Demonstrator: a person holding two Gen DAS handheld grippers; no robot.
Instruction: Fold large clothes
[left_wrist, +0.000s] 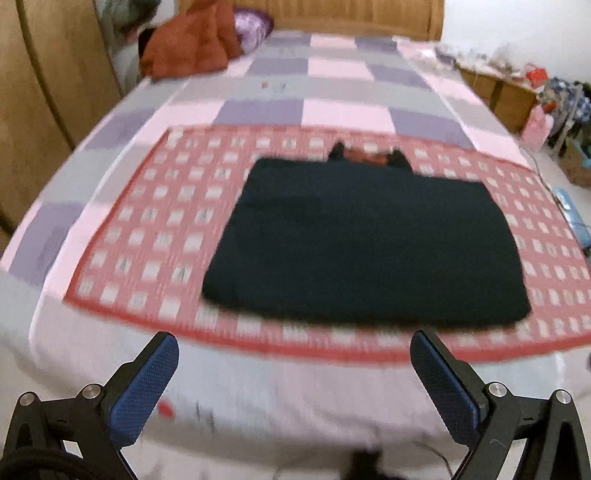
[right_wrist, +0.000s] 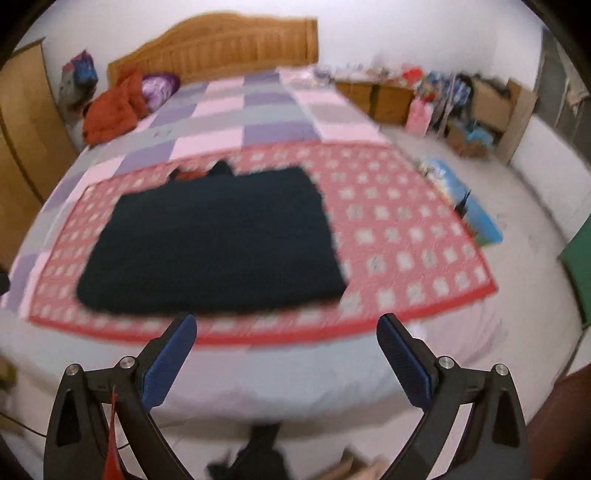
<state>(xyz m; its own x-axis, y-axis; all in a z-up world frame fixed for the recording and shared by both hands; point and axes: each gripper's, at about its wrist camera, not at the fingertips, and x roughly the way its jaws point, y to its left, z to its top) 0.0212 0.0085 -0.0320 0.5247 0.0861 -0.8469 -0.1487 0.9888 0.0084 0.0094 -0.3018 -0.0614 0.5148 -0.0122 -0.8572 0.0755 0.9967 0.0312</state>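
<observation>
Claws: my left claw (left_wrist: 293, 341) and right claw (right_wrist: 286, 325) both gape wide, empty.
Risk: I judge a one-layer pinch would unfold the dark folded garment (left_wrist: 365, 243).

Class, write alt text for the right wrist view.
A dark garment, folded into a rectangle, lies on a red-and-white patterned mat on a bed. The right gripper is open before it, holding nothing. An orange garment sits near the wooden headboard.
</observation>
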